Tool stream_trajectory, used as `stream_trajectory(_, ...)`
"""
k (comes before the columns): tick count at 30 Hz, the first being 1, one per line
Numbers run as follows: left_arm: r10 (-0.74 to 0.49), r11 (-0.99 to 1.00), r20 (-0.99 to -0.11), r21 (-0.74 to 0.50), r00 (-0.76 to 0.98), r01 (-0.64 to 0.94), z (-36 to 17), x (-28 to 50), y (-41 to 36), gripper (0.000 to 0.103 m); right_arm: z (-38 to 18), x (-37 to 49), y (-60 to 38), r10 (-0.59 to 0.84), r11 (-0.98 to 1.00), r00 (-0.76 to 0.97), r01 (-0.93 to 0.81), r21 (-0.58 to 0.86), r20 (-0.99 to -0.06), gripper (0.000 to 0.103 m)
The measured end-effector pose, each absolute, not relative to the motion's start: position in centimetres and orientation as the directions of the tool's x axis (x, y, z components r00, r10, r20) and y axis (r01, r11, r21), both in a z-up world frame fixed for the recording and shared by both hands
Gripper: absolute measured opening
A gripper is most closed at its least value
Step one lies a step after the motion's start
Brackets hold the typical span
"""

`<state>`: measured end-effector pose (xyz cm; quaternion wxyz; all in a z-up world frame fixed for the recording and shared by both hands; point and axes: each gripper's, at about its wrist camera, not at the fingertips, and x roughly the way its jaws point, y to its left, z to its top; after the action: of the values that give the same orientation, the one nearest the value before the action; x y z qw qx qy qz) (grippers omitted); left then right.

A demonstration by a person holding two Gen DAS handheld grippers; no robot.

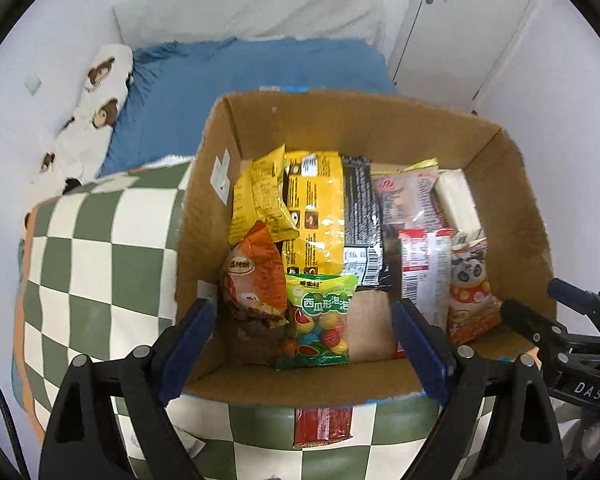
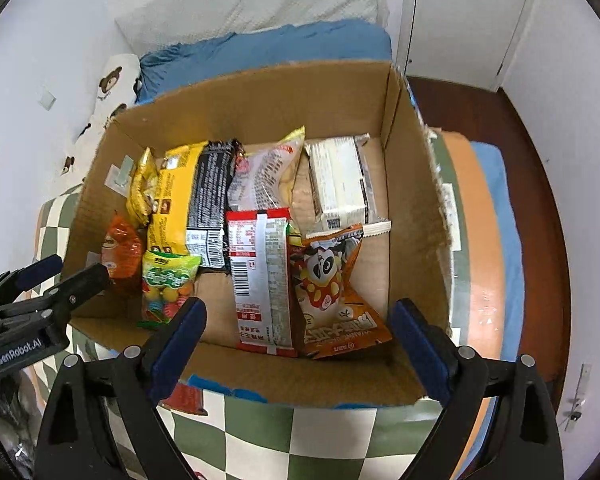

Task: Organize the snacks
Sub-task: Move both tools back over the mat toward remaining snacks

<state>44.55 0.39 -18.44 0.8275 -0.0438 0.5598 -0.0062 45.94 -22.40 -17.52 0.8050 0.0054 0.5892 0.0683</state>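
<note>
White walls and a blue bed fill the top of both frames. We hold the left gripper and right gripper over an open brown cardboard box on a green-and-white checked blanket. Both sets of fingers are wide with nothing between them. One flat red snack packet lies outside, low in the frame, just below the left fingers, so we think that hand is nearer. Its long side runs up and down.

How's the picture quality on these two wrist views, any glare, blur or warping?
Left wrist view: glare on the yellow packet, soft blur on the gumball bag, fisheye bending the cardboard box. Right wrist view: sharper, even light, dark vignette corners, box edges bowed.
</note>
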Motion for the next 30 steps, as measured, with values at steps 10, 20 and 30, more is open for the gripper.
stream_trajectory(10, -0.048, 0.997, -0.856, -0.070, 0.515, -0.023, -13.7, 39.9, -0.5, 0.091, -12.5, 41.2, -22.1, 0.100, 0.992, 0.439, -0.110, 0.057, -0.893, 0.096)
stream_trajectory(20, -0.033, 0.998, -0.780, -0.062, 0.625, -0.024, -9.4, 34.1, -0.8, 0.091, -7.9, 34.8, -22.5, 0.088, 0.994, 0.550, -0.106, 0.034, -0.830, 0.098)
stream_trajectory(30, -0.033, 0.998, -0.741, -0.059, 0.670, -0.016, -7.4, 30.6, -1.2, 0.091, -4.0, 30.1, -22.7, 0.120, 0.992, 0.624, -0.097, 0.076, -0.772, 0.098)
